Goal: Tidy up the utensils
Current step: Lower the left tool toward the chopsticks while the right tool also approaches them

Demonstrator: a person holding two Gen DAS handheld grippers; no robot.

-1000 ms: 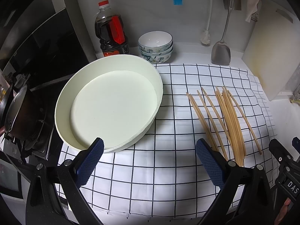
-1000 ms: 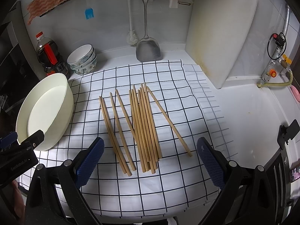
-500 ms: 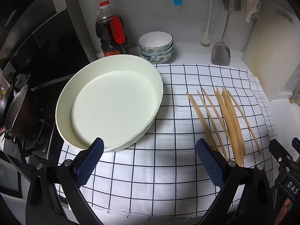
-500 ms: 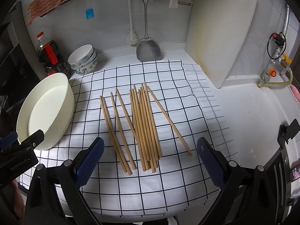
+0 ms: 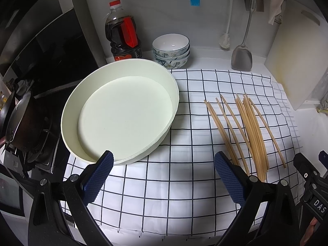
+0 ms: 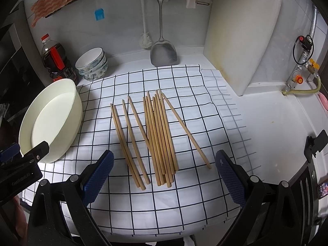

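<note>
I had my left tool [image 5: 163, 177] released, hovering over the checked cloth [image 5: 164, 194] just in front of the cream round tray [image 5: 90, 94]. My right tool [image 6: 164, 176] was released too, holding nothing, above the near ends of the wooden chopsticks [image 6: 157, 135], which lay scattered on the cloth to the right of the tray.

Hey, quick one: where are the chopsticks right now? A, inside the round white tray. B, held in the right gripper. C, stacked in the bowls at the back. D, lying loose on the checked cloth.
D: the chopsticks lie loose on the checked cloth, beside the empty tray, with both grippers open.
</note>
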